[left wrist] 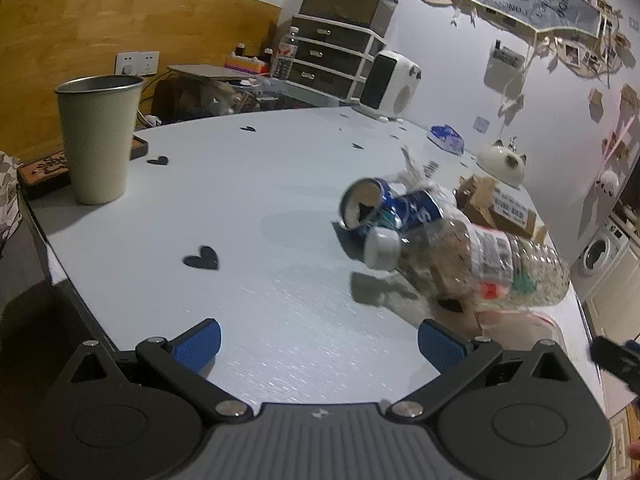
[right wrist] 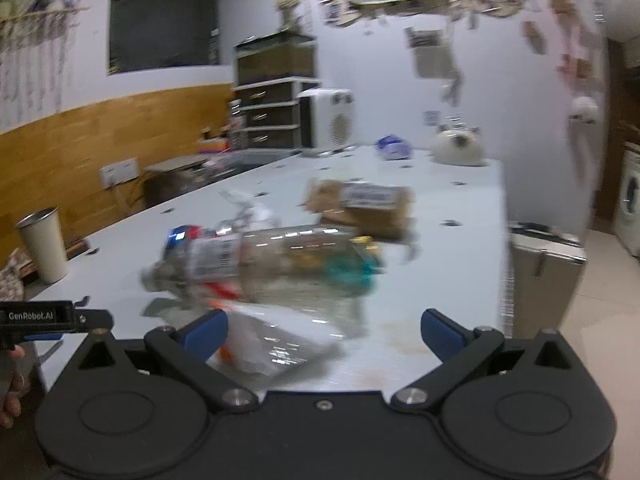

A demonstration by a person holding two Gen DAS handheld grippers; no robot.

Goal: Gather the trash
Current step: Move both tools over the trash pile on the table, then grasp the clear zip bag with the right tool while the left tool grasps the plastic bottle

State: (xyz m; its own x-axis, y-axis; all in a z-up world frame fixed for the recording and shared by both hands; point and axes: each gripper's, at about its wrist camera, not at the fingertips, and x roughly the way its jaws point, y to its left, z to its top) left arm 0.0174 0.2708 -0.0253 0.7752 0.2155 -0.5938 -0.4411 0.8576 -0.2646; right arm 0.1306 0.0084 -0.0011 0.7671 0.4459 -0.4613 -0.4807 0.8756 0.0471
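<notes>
White counter dotted with small black hearts carries the trash, with a drawer unit and a white speaker at its far end against the wall. Left gripper hovers low over the near edge, its blue-padded fingers spread wide and holding nothing. Ahead of it a crushed blue can lies on its side, touching the cap end of a clear bottle that also lies flat. Behind these sits a torn cardboard box, and a crumpled white wrapper shows just past the can. Right gripper is equally wide open and empty, with a clear plastic bag lying on the counter between its fingers, just before the bottle. A tall cup stands upright at the left edge, well apart from the trash
</notes>
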